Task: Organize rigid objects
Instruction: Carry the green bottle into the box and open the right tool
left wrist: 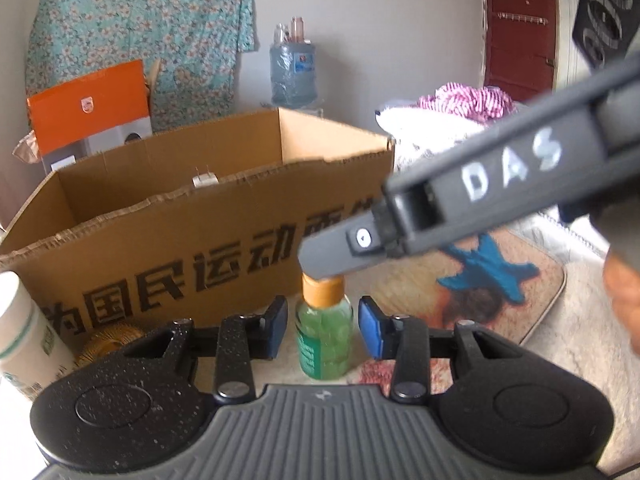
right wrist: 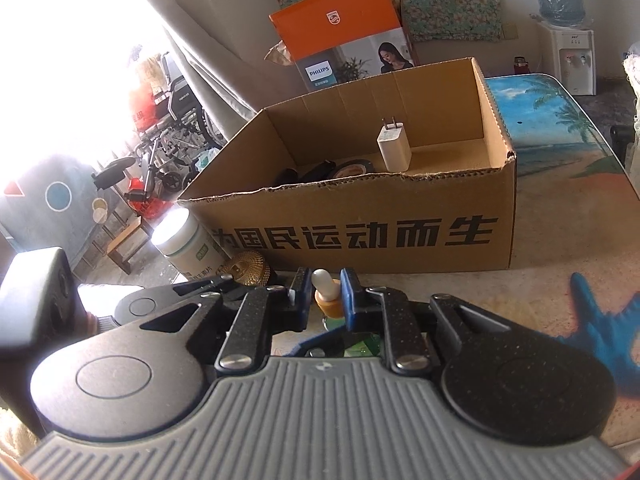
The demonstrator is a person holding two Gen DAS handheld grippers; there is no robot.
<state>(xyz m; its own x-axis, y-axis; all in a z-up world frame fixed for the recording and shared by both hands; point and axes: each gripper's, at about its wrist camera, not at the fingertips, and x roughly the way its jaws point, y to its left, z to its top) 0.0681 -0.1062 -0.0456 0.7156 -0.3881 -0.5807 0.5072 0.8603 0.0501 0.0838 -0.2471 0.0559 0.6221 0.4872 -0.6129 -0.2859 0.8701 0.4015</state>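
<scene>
Left claw [left wrist: 323, 328] sat spread, blue pads either side of a small green bottle [left wrist: 325, 344] with an orange cap, gaps visible on both sides, no contact. Bottle stood upright on the counter [left wrist: 560, 344]. Right claw [left wrist: 320, 266] came in from upper right (body marked "DAS"), its tip right on the bottle's top; finger spacing not readable from this angle. Cardboard box [left wrist: 180, 248] directly behind, open-topped, black Chinese lettering on the front; a white charger [left wrist: 205, 179] poked above the rim inside. White jar [left wrist: 24, 340] at far left, a gold wire-mesh piece [left wrist: 108, 342] beside it against the box.
</scene>
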